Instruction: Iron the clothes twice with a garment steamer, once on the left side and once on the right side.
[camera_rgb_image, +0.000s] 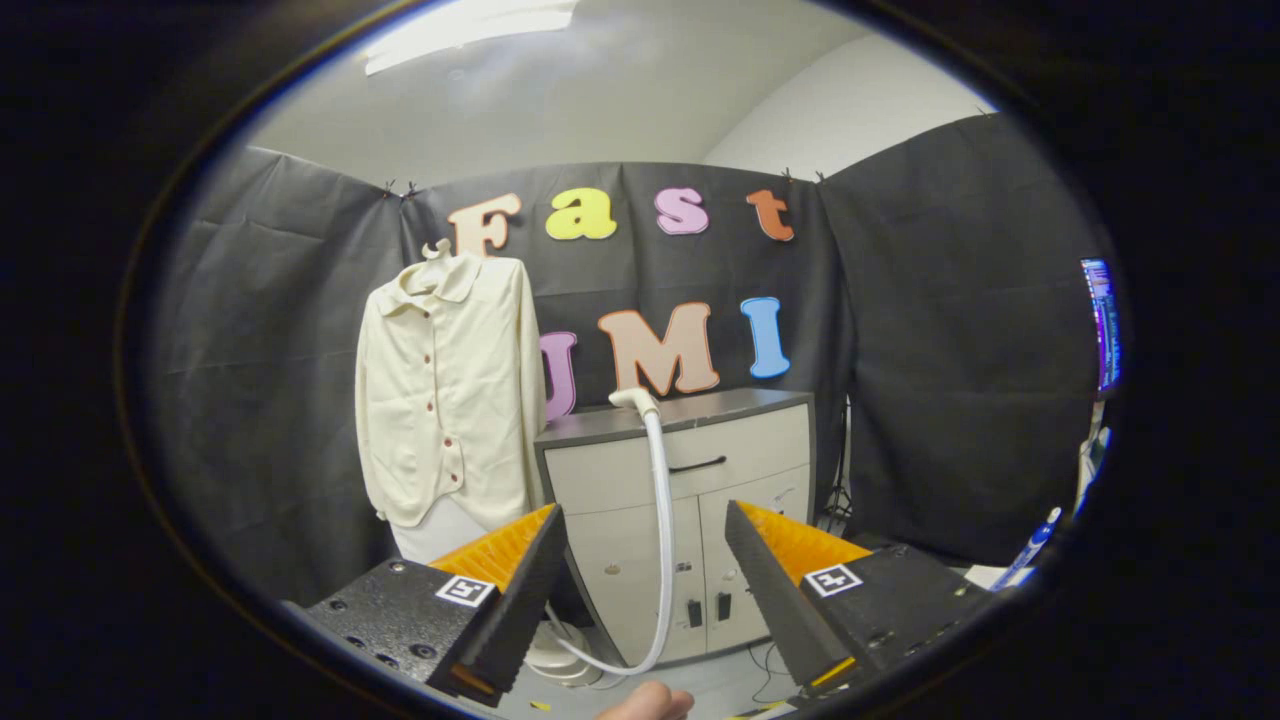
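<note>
1. Gripper view looks into the booth over the gripper (645, 530), whose two fingers (520, 590) stand wide apart with nothing between them; each has an orange back and a black inner face.
2. Beyond the fingers, at about twelve o'clock from the gap, stands a pale cabinet (745, 480) with a grey top, one drawer with a dark handle and two doors below.
3. The garment steamer's head (634, 399) rests on the front edge of the cabinet's top, near its left part, well ahead of the fingertips.
4. From that head a white hose (660, 520) hangs down the cabinet's front, runs through the gap between the fingers and curves at the bottom toward seven o'clock, to a pale round base (560, 655) on the floor, partly hidden behind the left finger.
5. At about eleven o'clock from the gap hangs a cream buttoned shirt (445, 395) on a hanger against the black cloth wall, just beside the cabinet's left side; its hem ends above the left finger.
6. At six o'clock, below the gap, a fingertip of a person's hand (650, 702) peeks in.
7. Off at three o'clock a lit screen (1100, 320) shows edge-on, and a blue pen (1030, 548) lies below it.
</note>
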